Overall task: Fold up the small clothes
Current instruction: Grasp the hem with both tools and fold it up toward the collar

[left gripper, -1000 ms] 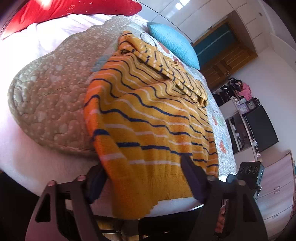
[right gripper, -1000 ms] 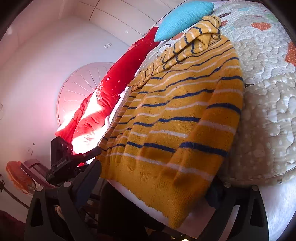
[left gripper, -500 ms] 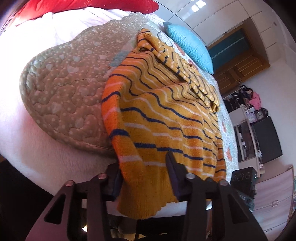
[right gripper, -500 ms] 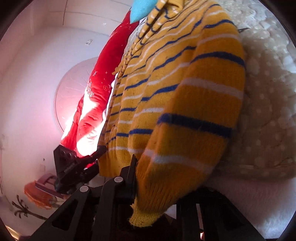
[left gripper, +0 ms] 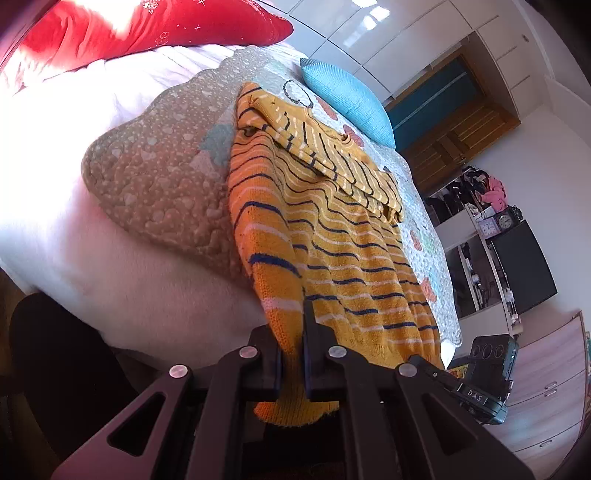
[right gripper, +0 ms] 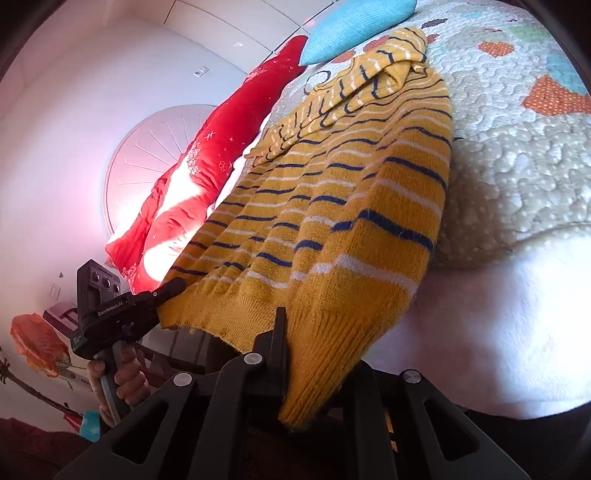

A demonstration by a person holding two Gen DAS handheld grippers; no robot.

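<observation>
Gripping: both grippers hold the hem of one yellow striped sweater (left gripper: 351,266), one at each bottom corner.
Left gripper (left gripper: 293,354): fingers (left gripper: 313,354) narrow, pinched on a gathered fold of the hem; knit hangs out below them.
Right gripper (right gripper: 295,354): one finger (right gripper: 277,343) shows pressed against the ribbed hem; the other is hidden under the cloth, so the grasp is judged firm from the bunched knit.
Sweater position: spread on the quilt (left gripper: 155,177) of the bed (left gripper: 122,266), running straight ahead of both sets of fingers, with the hem overhanging the bed edge at the fingertips.
Long axis: hem to collar, directed away from the fingers up the bed; the hem is the near end, the collar the far end.
Sleeve: one sleeve (left gripper: 332,155) lies folded across the chest, beyond the fingers and near the collar.
Nearer hand: neither; the two stand about level along the hem, left gripper visible to the left of the right fingers in the right wrist view.
Governing relation: since the garment lies wholly ahead, the likely fold carries the hem forward along the long axis toward the collar.
Risk (judgement): unequal travel of the two corners would skew the fold line.
Surroundings: blue cushion (left gripper: 347,99) and red pillow (left gripper: 147,33) lie beyond the collar, well apart from the fingers.
</observation>
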